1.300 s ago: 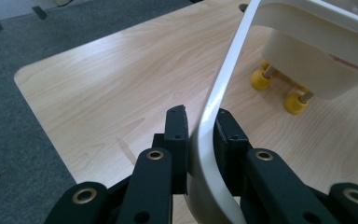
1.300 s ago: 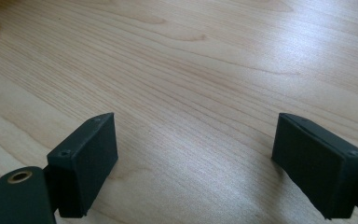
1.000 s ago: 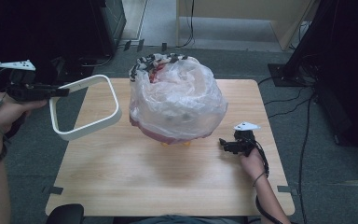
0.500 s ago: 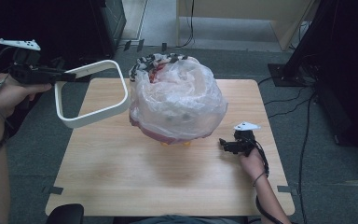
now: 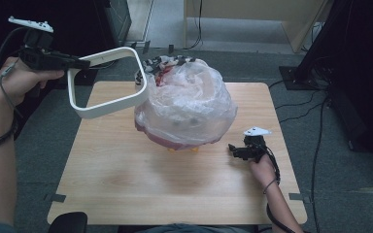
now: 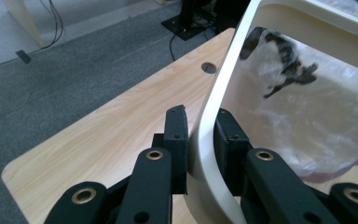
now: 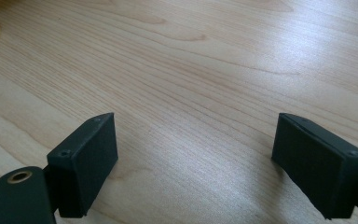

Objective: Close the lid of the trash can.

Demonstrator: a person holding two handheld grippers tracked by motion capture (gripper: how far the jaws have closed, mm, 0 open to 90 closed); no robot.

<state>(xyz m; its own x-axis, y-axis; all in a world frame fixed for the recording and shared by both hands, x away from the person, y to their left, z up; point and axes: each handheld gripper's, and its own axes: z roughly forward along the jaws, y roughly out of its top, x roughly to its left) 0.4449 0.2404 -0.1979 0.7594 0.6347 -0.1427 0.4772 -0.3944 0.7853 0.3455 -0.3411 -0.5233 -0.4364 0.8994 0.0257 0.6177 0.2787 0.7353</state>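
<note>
Left gripper [image 5: 80, 63] raised white frame [image 5: 108, 82] higher, nearer plastic-covered bin [image 5: 187, 104].

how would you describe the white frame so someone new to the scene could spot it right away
Start at the wooden table and the big plastic-wrapped bundle at its back. Beside the bundle, lifted off the table, the white frame hangs from the left hand-held gripper. It is the scene's one rigid, open loop with rounded corners.

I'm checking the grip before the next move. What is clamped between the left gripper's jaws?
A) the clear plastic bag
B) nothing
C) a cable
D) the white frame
D: in the left gripper view the left gripper has both pads pressed on the white frame, held above the table.
</note>
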